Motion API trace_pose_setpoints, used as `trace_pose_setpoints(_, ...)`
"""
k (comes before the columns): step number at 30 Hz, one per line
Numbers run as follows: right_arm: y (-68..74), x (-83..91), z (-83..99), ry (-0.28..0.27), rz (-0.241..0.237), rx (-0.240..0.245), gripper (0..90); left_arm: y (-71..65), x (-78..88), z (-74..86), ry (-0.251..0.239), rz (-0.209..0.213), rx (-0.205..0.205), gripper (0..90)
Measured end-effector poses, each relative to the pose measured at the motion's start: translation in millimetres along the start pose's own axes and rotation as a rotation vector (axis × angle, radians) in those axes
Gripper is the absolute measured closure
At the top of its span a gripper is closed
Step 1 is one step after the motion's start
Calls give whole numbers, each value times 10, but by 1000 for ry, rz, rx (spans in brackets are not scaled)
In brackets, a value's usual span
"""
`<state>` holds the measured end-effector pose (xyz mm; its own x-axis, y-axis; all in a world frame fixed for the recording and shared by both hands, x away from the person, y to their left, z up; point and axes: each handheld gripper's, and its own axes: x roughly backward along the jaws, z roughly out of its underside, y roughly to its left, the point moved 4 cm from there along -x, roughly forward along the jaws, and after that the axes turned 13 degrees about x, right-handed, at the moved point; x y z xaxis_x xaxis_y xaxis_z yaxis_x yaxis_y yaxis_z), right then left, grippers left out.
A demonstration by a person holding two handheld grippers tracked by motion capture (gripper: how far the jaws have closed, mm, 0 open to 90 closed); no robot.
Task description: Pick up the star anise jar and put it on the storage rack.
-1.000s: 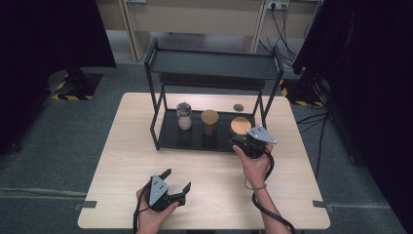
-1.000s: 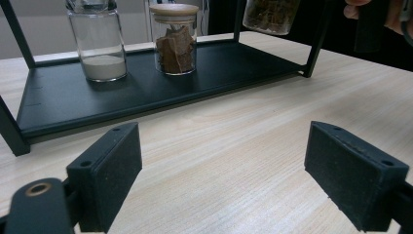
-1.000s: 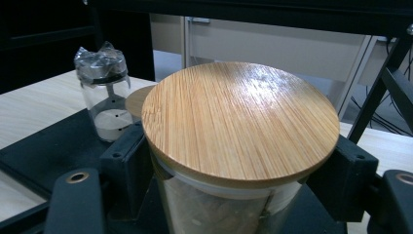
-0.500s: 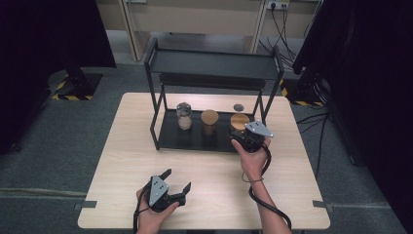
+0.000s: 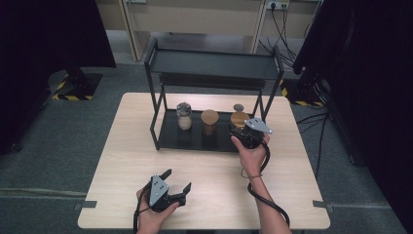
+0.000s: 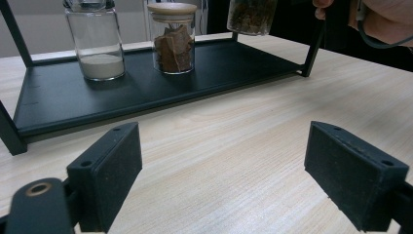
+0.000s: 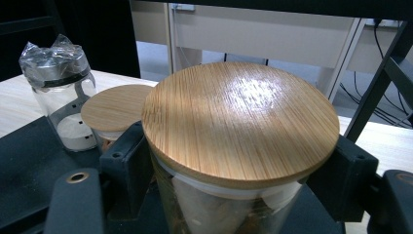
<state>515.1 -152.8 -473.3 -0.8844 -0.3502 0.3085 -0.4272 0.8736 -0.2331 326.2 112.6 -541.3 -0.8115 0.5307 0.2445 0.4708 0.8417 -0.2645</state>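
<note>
- High view: right gripper [image 5: 242,132] clamping the upright bamboo-lidded jar [image 5: 239,120] at the right end of the rack [image 5: 213,67]'s lower shelf, jar's long axis standing vertical; sitting slightly further left than a second ago. Left gripper [image 5: 176,181] resting wide open and empty on the surface [image 5: 126,156], unmoved.
- Left gripper view: pointing at the rack, powder jar [image 6: 96,41] and middle jar [image 6: 172,37] standing side by side on the shelf.
- Right gripper view: pads pressing the jar's glass sides just under the round lid [image 7: 240,119].
</note>
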Motion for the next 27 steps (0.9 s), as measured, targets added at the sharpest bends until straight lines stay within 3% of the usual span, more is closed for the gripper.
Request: trace_pose_setpoints(27, -103, -198, -24, 38, 22, -20, 259, -2, 0, 1, 0, 1, -1, 132)
